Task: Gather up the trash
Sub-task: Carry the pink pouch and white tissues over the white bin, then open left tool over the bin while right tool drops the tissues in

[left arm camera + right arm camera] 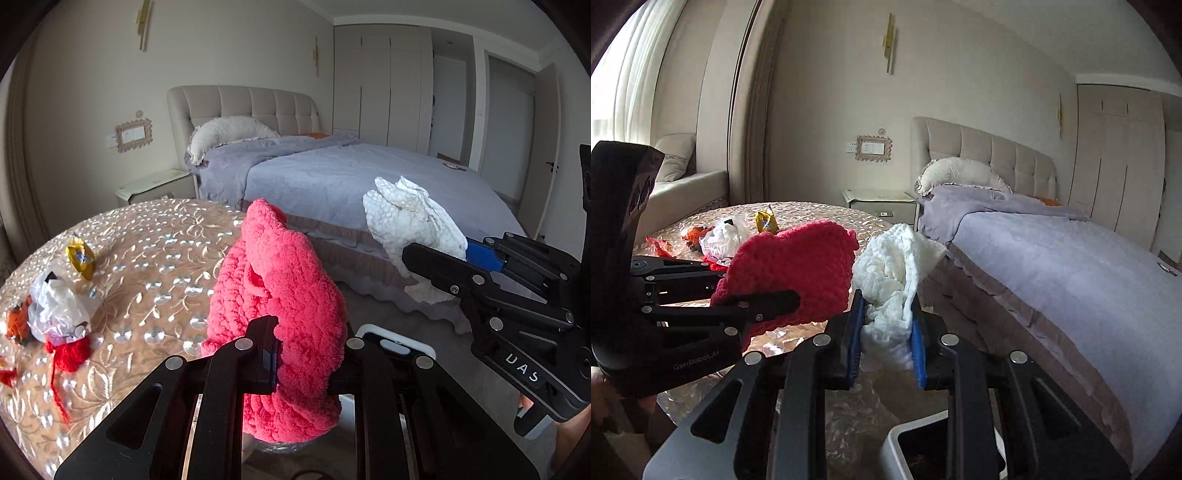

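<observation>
My left gripper (308, 356) is shut on a fluffy pink-red knitted piece (280, 295), held over the edge of the round table (147, 266). From the right wrist view the same knit (790, 266) hangs in the left gripper (775, 306). My right gripper (886, 332) has its blue pads (854, 332) shut on a crumpled white tissue wad (890, 273); it also shows in the left wrist view as the right gripper (439, 254) holding the tissue (406, 218). A white bin (897, 439) with a dark inside stands just below both grippers, its rim (391, 343) partly hidden.
On the table lie a yellow wrapper (81, 254), a white plastic bag (55, 306), red yarn (72, 350) and orange wrappers (694, 233). A bed (1071, 266) with a grey cover runs along the right. A nightstand (879, 201) stands behind the table, a sofa (687, 184) at the left.
</observation>
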{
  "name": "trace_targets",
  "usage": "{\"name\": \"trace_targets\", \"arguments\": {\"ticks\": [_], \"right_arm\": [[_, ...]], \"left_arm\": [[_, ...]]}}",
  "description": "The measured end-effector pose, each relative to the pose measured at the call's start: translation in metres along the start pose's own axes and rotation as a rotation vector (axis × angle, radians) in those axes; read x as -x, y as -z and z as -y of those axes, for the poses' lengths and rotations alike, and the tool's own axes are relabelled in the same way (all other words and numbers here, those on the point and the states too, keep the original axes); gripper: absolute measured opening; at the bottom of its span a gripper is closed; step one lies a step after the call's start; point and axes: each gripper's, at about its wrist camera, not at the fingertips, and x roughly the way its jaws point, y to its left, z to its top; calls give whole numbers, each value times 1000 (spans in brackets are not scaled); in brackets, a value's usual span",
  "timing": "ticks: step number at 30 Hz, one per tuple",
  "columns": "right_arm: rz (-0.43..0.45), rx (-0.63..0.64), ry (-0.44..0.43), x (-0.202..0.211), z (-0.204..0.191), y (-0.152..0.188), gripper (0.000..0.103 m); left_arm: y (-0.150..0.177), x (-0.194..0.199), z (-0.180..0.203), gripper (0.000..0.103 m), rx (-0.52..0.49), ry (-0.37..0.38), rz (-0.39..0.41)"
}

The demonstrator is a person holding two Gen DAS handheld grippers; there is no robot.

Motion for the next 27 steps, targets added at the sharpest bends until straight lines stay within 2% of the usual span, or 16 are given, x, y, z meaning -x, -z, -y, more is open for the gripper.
{"name": "trace_targets", "arguments": {"ticks": [9, 12, 20, 27], "right_arm": [[-24, -37, 93, 8, 32, 25, 24], [-31, -50, 121, 10, 44, 34, 24], [-44, -88, 225, 6, 72, 63, 24], [-104, -108, 250, -14, 92, 86, 24]], "left_arm": [[-6, -33, 43, 16, -57, 52, -18], [-3, -47, 51, 16, -58, 90, -40], [12, -85, 88, 16, -81, 178, -92], [32, -133, 113, 16, -101, 246, -163]]}}
